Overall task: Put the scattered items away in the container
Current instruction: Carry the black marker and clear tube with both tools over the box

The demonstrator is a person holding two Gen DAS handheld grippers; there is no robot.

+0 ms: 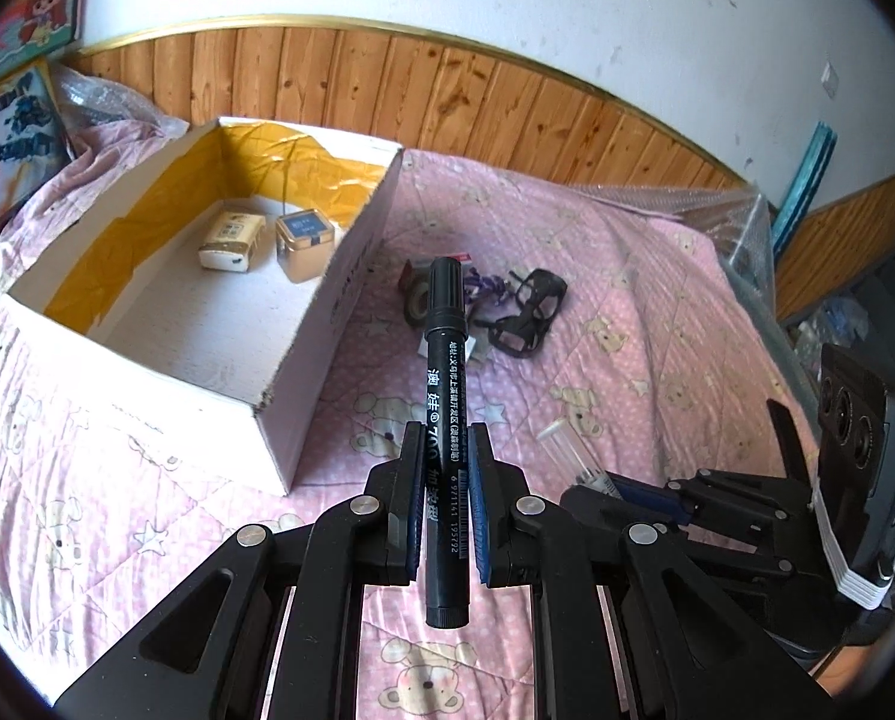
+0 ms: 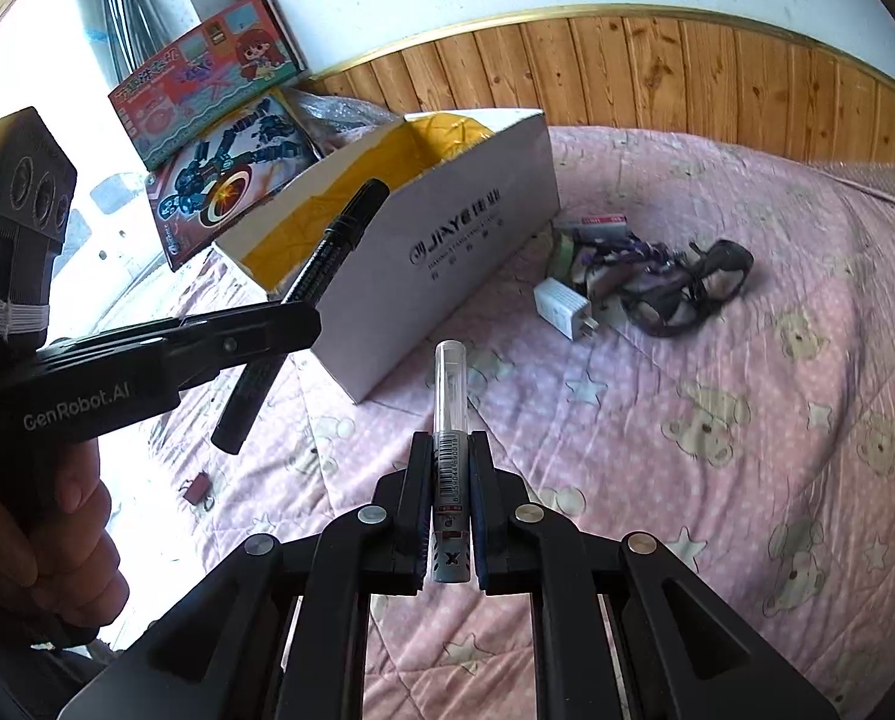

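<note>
- A bedroom in a home, likely a child's: a bed point(image 2: 717, 360) fills the lower frame, spread with a pink quilt printed with bears and stars.
- Across the top, a whitewashed wall point(image 1: 507, 0) sits above knotty wood panelling point(image 1: 447, 90) capped by a gold trim strip.
- At upper left, two colourful cartoon toy boxes point(image 2: 207, 138) lean against the wall.
- Crumpled bubble wrap point(image 1: 729, 210) lies at the right edge of the bed.
</note>
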